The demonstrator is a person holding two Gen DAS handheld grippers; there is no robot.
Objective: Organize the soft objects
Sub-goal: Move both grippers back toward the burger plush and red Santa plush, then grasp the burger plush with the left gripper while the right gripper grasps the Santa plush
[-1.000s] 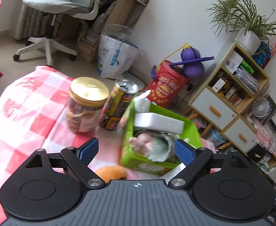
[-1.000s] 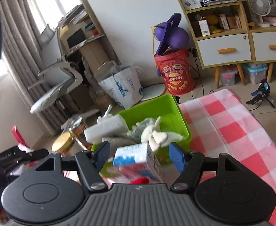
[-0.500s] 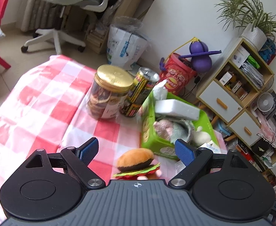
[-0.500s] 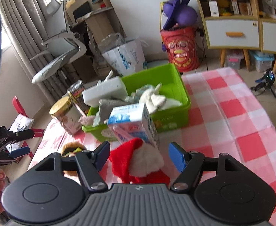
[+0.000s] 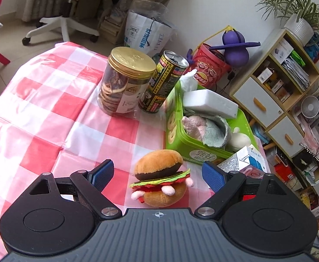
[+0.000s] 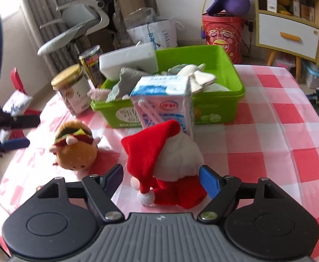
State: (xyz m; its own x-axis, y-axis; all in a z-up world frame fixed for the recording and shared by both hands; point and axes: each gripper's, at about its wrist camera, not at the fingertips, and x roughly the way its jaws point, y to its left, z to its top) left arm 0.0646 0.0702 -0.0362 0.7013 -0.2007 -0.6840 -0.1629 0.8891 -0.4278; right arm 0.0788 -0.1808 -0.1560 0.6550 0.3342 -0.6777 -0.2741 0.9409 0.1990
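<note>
A plush hamburger [image 5: 160, 176] sits on the red-checked tablecloth, between the open jaws of my left gripper [image 5: 158, 174]; it also shows in the right wrist view [image 6: 74, 145]. A plush Santa with a red hat [image 6: 167, 163] lies between the open jaws of my right gripper [image 6: 161, 180]. Neither toy is gripped. A green bin [image 5: 176, 137] [image 6: 224, 100] behind them holds a white foam block [image 5: 209, 103], a grey-pink cloth [image 5: 205, 128] and white plush pieces [image 6: 197, 77].
A milk carton [image 6: 166, 107] stands between the Santa and the bin. A gold-lidded cookie jar [image 5: 124, 80] and a drink can [image 5: 162, 83] stand left of the bin. Beyond the table are an office chair, a paper bag, a red bucket and a cabinet.
Both grippers have pulled back and down from the bin. The hamburger now sits between the left jaws, and the Santa has come into view between the right jaws.
</note>
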